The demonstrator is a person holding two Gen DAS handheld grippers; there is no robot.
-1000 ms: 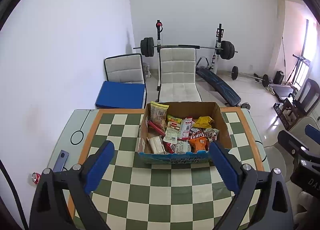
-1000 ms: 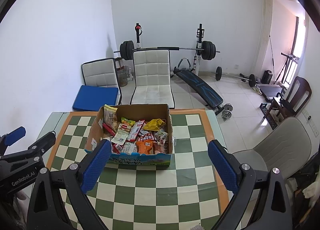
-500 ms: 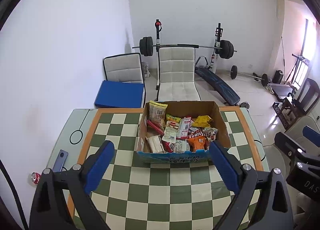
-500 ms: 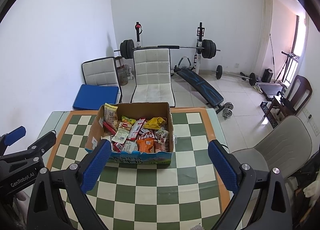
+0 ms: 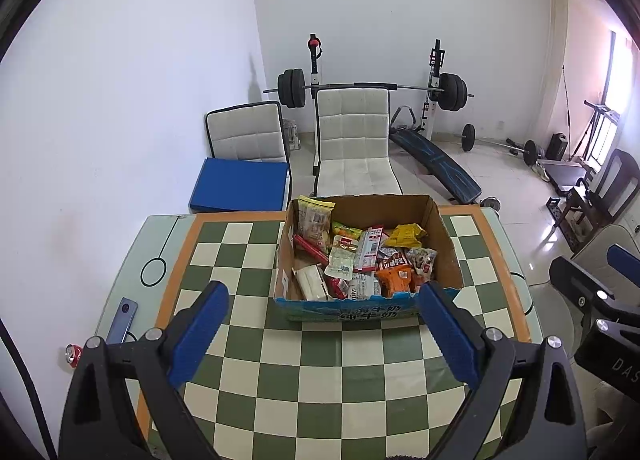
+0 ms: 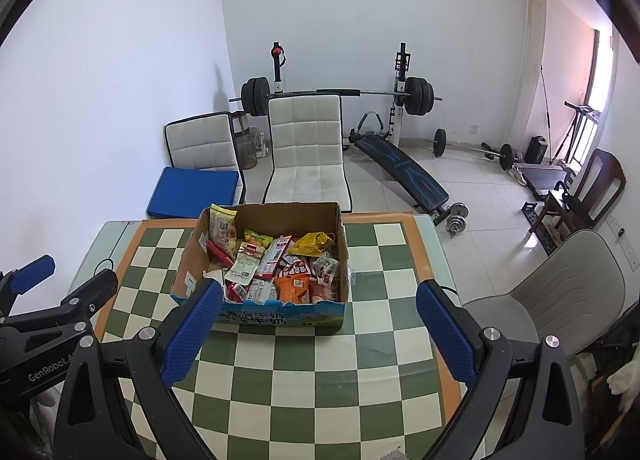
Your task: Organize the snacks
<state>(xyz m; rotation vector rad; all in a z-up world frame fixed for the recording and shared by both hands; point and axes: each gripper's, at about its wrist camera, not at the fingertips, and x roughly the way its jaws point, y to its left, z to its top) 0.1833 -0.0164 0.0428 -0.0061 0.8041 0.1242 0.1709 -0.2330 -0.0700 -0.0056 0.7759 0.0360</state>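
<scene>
**Snack box sits ahead of two wide-open, empty grippers**

The cardboard box (image 5: 368,260) stands on the checkered table (image 5: 320,380), toward its far edge, packed with snack packets (image 5: 360,260): an orange bag (image 6: 292,286), a yellow bag (image 5: 404,235), and a tall packet (image 5: 314,218) leaning upright in the far left corner. The left gripper (image 5: 322,334) and the right gripper (image 6: 316,330) both hover above the table on the near side of the box, fingers spread wide, holding nothing. A phone (image 5: 122,320) and a can (image 5: 74,354) lie at the table's left edge. Two white chairs (image 6: 306,152), a blue cushion (image 5: 240,190) and a barbell rack (image 5: 372,86) stand beyond the table.
</scene>
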